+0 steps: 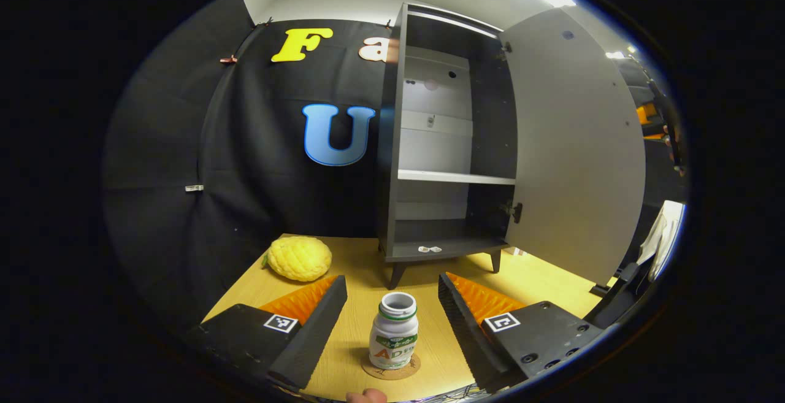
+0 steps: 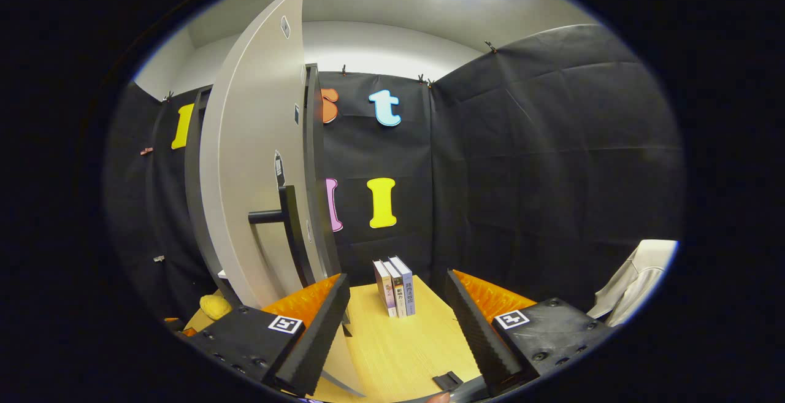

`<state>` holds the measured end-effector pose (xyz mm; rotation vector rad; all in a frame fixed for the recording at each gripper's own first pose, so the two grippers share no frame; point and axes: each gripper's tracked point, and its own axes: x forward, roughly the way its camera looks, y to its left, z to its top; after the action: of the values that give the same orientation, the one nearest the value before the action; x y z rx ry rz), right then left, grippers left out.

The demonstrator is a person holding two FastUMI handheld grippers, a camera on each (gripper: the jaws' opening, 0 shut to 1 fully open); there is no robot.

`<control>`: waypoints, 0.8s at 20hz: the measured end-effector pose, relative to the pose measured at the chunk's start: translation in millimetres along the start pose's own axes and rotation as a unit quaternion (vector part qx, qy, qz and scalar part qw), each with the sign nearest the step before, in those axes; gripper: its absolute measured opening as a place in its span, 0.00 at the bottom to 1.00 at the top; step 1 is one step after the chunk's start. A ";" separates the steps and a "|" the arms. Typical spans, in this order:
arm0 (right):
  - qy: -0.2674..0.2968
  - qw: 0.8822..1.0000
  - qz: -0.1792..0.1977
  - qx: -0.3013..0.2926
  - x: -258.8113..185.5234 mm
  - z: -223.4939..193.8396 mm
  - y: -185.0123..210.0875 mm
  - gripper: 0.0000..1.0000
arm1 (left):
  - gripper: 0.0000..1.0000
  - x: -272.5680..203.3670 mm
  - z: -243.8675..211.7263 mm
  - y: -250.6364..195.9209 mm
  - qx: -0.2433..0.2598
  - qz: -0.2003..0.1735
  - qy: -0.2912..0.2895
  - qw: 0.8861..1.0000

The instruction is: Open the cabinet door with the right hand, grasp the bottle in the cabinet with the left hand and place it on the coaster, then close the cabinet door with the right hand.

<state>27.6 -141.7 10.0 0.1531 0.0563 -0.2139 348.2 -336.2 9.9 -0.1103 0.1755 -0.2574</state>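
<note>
While bottle [image 1: 394, 331] tops coaster [image 1: 391, 368], books [image 2: 394, 286] stand.

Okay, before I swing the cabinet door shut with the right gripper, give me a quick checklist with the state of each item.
1. bottle standing upright on the coaster: ok.
2. left gripper open, fingers apart from the bottle: ok.
3. cabinet door closed: not ok, it stands wide open.
4. right gripper open, ready for the door handle: ok, not yet touching it.
5. Door's swing path free of the left gripper and bottle: cannot tell.
6. books standing on the table, apart from the door: ok.
</note>
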 end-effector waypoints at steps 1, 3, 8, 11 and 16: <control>-0.001 1.000 0.000 0.000 0.1 0.2 0.7 0.98 | 0.95 -1.1 11.1 3.6 0.001 0.010 -0.004 1.000; -0.010 1.000 -0.002 -0.009 -1.1 1.5 1.8 0.98 | 0.95 -2.3 31.0 9.9 0.005 0.027 -0.016 1.000; -0.017 1.000 -0.003 -0.019 -7.4 1.7 9.2 0.96 | 0.95 -5.8 50.1 39.2 0.032 0.076 -0.007 0.997; -0.015 1.000 -0.009 -0.005 -10.9 -0.9 11.5 0.96 | 0.95 -10.8 51.4 52.1 0.021 0.093 -0.004 0.995; -0.013 1.000 -0.014 -0.001 -15.6 -1.5 18.5 0.97 | 0.94 -20.7 64.6 69.5 0.019 0.109 -0.012 0.994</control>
<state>16.3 -120.4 12.4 0.1483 0.0325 -0.2433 357.4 -258.4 67.4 -0.0559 0.1582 -0.0408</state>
